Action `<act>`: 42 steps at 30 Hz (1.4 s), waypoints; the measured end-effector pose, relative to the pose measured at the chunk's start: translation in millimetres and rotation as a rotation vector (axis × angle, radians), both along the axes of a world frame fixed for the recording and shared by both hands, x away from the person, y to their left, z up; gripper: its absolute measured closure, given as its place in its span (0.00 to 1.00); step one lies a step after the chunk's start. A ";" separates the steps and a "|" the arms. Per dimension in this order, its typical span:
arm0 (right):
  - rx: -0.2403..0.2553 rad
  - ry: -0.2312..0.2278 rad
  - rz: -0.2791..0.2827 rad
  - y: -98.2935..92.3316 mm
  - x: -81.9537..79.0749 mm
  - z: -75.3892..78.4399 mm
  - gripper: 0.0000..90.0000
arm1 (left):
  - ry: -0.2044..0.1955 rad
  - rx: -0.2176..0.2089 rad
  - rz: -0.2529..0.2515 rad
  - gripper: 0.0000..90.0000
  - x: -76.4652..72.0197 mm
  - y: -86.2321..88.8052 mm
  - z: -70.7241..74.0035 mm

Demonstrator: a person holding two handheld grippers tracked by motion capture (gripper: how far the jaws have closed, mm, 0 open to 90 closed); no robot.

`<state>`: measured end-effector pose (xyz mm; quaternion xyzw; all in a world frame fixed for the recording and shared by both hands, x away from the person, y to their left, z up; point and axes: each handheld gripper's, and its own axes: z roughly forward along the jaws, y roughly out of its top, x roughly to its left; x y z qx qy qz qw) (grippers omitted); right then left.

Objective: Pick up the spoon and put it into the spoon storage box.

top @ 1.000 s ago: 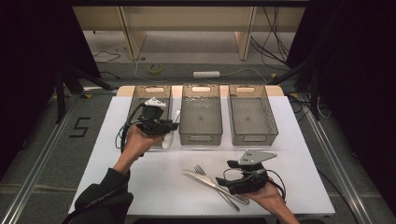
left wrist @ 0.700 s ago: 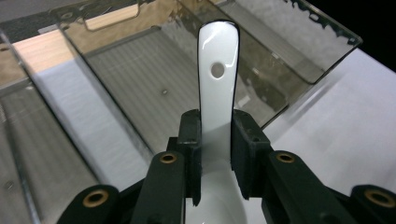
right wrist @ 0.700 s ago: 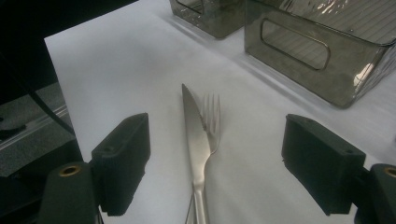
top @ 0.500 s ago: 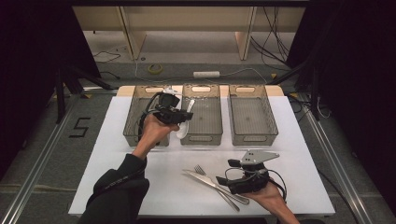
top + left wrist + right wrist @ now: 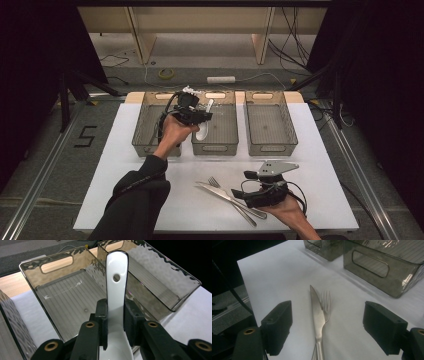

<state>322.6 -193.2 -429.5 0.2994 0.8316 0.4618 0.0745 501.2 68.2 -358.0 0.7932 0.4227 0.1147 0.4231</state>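
My left gripper (image 5: 200,116) is shut on a white ceramic spoon (image 5: 203,129), holding it in the air over the left side of the middle smoky plastic bin (image 5: 222,135). In the left gripper view the spoon (image 5: 116,270) stands between the pads (image 5: 102,315), handle pointing away over that bin (image 5: 65,300). My right gripper (image 5: 241,193) rests open near the table's front edge. A steel knife (image 5: 317,312) and fork (image 5: 326,302) lie on the table between its wide-apart jaws, untouched. From above, the knife (image 5: 222,193) and fork (image 5: 215,182) lie just left of that gripper.
Three see-through bins stand in a row at the back of the white table (image 5: 120,165): the left bin (image 5: 147,127), the middle one and the right bin (image 5: 270,125). Cables and a tape roll (image 5: 166,74) lie on the floor beyond.
My left gripper has carried the spoon to the right, from over the left bin to over the middle bin. The right gripper has stayed where it was.
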 end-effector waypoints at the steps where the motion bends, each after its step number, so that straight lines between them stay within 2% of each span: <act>1: 0.001 0.002 0.001 -0.2 0.2 0.0 0.27 | -0.003 0.010 0.000 0.82 1.2 -1.6 -0.8; 3: -0.003 0.006 -0.001 -0.4 0.6 -0.6 0.27 | -0.008 0.019 0.006 0.82 4.1 -5.0 -2.5; 7: 0.001 0.005 0.001 -0.7 0.1 -0.4 0.28 | -0.006 0.012 0.023 0.82 9.5 -8.3 -5.9; 15: -0.002 0.006 0.006 -0.3 0.4 -1.4 0.28 | 0.021 0.028 0.049 0.82 17.2 -12.1 -16.7; 18: 0.000 0.006 0.006 -0.1 0.4 -1.4 0.28 | 0.024 0.039 0.061 0.82 18.2 -11.7 -21.2; 22: -0.001 0.006 0.010 -0.1 0.2 -1.3 0.28 | 0.034 0.030 0.080 0.82 19.4 -8.9 -27.1; 37: 0.001 0.009 0.013 0.9 -0.3 -1.4 0.28 | 0.066 0.070 0.082 0.82 21.8 -8.7 -41.5; 42: -0.001 0.007 0.016 1.1 -0.3 -1.7 0.28 | 0.079 0.084 0.099 0.81 23.1 -8.5 -45.9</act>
